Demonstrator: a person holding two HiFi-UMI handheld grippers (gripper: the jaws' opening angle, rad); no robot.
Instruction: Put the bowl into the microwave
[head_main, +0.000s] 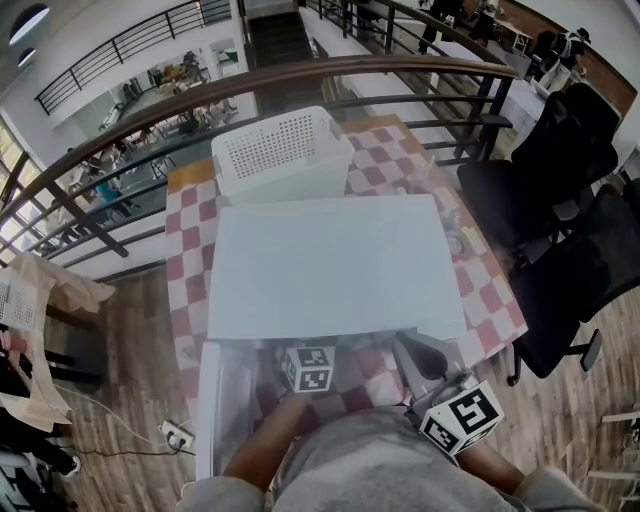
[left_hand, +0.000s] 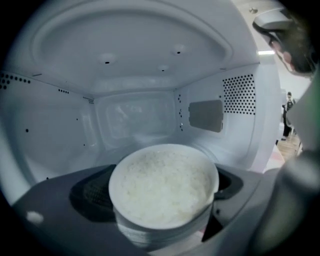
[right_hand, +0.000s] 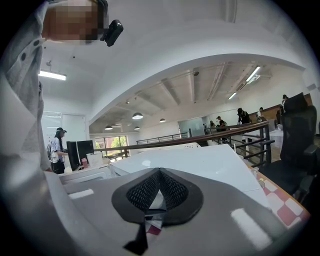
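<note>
A white bowl (left_hand: 164, 187) filled with white rice sits between the dark jaws of my left gripper (left_hand: 162, 202), which is shut on its sides. The bowl is at the mouth of the white microwave cavity (left_hand: 135, 115), with the back wall beyond it. In the head view only the left gripper's marker cube (head_main: 308, 368) shows, at the front edge of the microwave (head_main: 330, 265); the bowl is hidden under the microwave top. My right gripper (right_hand: 159, 192) is shut on nothing and is held beside the microwave's front right corner (head_main: 408, 343), raised above the top's level.
The microwave door (head_main: 215, 400) hangs open to the front left. A white perforated basket (head_main: 283, 152) stands behind the microwave on the red-checked tablecloth (head_main: 490, 290). Black office chairs (head_main: 560, 200) stand to the right, and a railing (head_main: 300, 75) runs behind.
</note>
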